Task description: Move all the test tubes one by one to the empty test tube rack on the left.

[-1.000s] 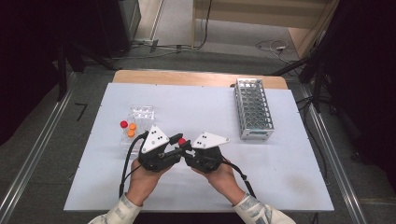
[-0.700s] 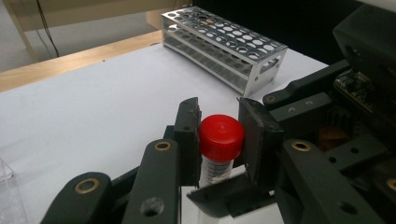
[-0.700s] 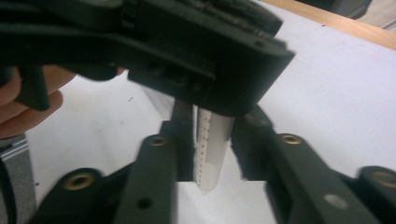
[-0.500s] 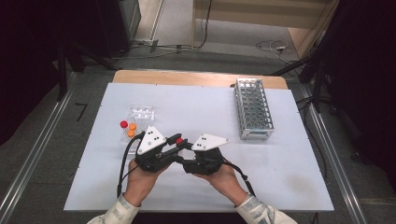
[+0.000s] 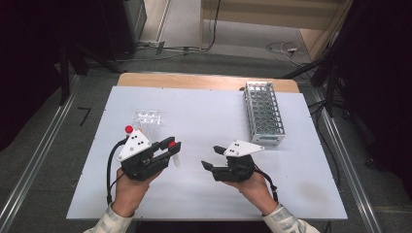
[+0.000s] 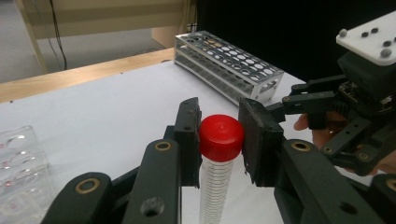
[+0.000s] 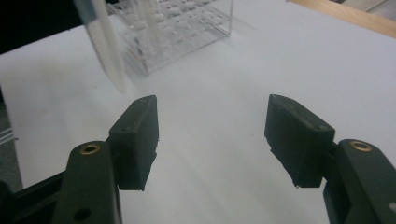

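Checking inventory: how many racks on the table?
2. A metal rack stands at the table's far right; a clear plastic rack stands far left, just beyond the left gripper, which holds a red-capped tube.

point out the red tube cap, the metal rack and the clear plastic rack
red tube cap (image 6: 222, 137), left gripper view, front of the cap
metal rack (image 5: 265, 114), high view, perforated top plate
clear plastic rack (image 5: 147, 118), high view, top face

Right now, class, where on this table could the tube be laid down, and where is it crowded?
Free: the white table between the clear rack and the metal rack, and the near right corner. Crowded: around the clear rack and left tongs holding the tube.
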